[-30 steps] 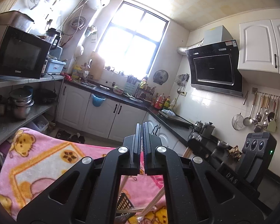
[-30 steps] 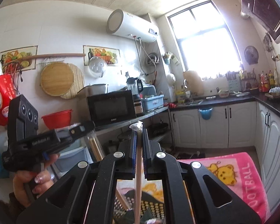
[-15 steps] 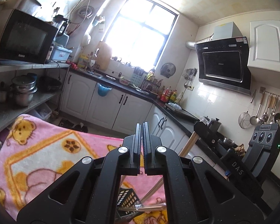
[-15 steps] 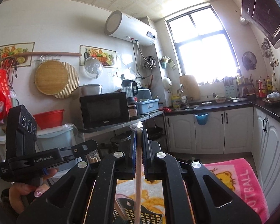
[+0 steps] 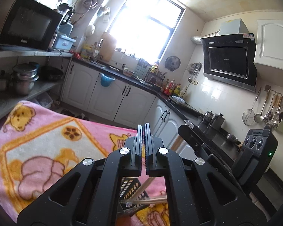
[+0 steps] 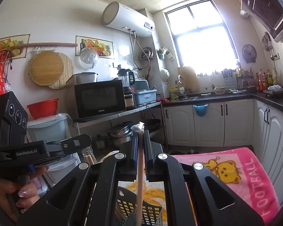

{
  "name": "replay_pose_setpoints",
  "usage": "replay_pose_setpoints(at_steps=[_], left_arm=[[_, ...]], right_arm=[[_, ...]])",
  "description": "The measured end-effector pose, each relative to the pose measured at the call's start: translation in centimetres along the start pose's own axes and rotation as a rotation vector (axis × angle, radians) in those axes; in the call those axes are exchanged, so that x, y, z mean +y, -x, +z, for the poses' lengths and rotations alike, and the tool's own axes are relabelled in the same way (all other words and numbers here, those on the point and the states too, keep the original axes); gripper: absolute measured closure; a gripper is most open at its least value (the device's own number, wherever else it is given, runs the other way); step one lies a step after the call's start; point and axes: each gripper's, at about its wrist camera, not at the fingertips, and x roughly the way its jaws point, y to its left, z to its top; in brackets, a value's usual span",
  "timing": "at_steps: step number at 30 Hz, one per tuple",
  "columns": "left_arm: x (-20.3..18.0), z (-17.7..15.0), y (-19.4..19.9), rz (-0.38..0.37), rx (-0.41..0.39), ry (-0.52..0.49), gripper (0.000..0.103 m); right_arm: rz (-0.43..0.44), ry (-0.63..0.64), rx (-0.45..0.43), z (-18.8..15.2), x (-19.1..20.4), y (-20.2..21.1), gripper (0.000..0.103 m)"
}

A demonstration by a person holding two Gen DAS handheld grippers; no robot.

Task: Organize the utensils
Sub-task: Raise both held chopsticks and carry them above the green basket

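Note:
My right gripper (image 6: 141,131) is shut on a wooden chopstick (image 6: 140,171) that stands upright, its plastic-wrapped top poking out above the fingertips. The chopstick's lower end hangs over a black slotted basket (image 6: 151,210) on the pink blanket. In the left wrist view the same chopstick (image 5: 176,144) slants down from the right gripper (image 5: 187,130) toward the basket (image 5: 131,189). My left gripper (image 5: 143,126) is shut, and nothing shows between its fingers. A wrapped bundle of chopsticks (image 5: 151,200) lies crosswise just under it; whether it is held I cannot tell.
A pink cartoon blanket (image 5: 37,150) covers the table. A hand (image 6: 18,192) holds the left gripper (image 6: 84,138) at the left. Shelves with pots (image 5: 22,79) and a microwave (image 6: 100,98) stand beyond the table. White cabinets (image 6: 209,124) and a dark counter run along the far walls.
Both grippers have sunk toward the table. The basket now shows larger under the right gripper, with the chopstick's lower end nearer to it. Both stayed shut.

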Motion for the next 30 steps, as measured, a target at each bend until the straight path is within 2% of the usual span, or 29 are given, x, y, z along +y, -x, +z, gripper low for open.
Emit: replay_pose_setpoints(at_steps=[9,15,21,28,30], left_arm=[[0.7,-1.5,-0.2,0.004,0.031,0.025,0.102],[1.1,-2.1,-0.2,0.021,0.051,0.036,0.102],[1.3,-2.5,0.0,0.045,0.066,0.049,0.102],[1.2,-3.0,0.7,0.071,0.072,0.057,0.102],[1.2,-3.0,0.8,0.073,0.075,0.061,0.095]], right_arm=[[-0.028,-0.051,0.029,-2.0,-0.7,-0.2,0.097],[-0.034,-0.085,0.08,-2.8,-1.1,0.2,0.096],[-0.038,-0.128,0.121,-3.2,-2.0,1.3,0.083],[-0.031,-0.147,0.179,-3.2,-2.2,2.4,0.063],[-0.032,-0.153,0.198,-3.3,-2.2,2.7,0.061]])
